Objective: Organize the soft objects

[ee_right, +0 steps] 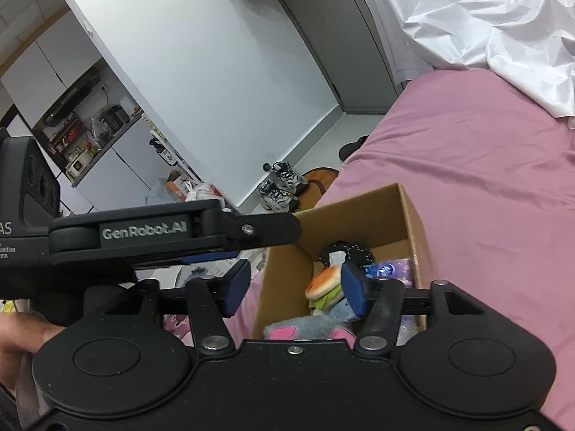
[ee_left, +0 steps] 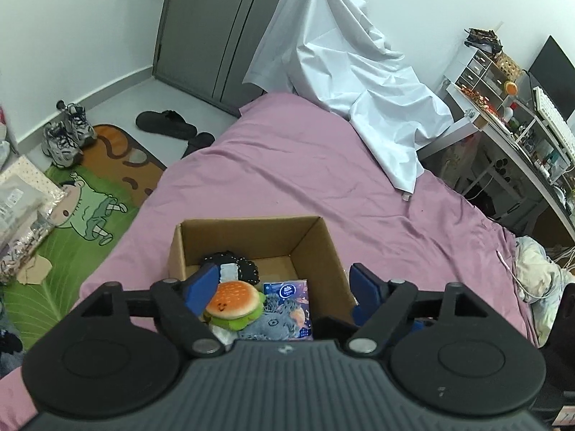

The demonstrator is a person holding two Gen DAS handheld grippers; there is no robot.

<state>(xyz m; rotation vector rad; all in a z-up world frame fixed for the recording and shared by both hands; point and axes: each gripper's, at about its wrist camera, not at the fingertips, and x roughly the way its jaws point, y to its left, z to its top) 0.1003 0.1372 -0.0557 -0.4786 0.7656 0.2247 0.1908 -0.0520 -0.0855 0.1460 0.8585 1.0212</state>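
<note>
Box: we keep the cardboard box (ee_left: 325, 248) on the bed as collector; burger plush (ee_left: 235, 303) lies inside.
Claws: left gripper (ee_left: 284, 287) and right gripper (ee_right: 293, 289) gape wide, empty, over it.

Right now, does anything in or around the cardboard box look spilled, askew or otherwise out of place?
Nothing stands out. The open brown cardboard box sits upright on the pink bedsheet, with the plush hamburger toy, the black-and-white knitted piece and the blue tissue packet all inside it. Nothing has spilled onto the sheet beside it.
</note>
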